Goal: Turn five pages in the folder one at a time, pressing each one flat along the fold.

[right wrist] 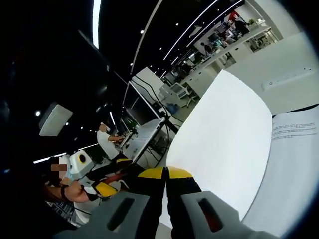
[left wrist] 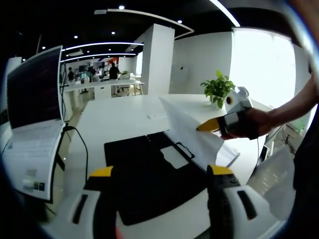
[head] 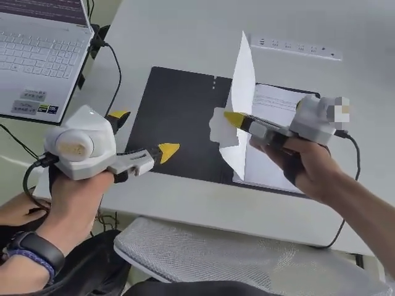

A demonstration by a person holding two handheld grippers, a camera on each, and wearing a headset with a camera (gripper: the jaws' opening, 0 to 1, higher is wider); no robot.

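I read the folder [head: 179, 117] cover as matt black, its page [head: 244, 86] as thin, smooth white paper. The left gripper [head: 143, 131] and right gripper [head: 233, 118] wear smooth white plastic. The surface [head: 185, 37] looks pale, faintly glossy.

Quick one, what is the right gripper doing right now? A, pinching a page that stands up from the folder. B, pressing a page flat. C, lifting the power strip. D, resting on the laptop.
A: the right gripper is shut on the page, which stands upright above the open folder.
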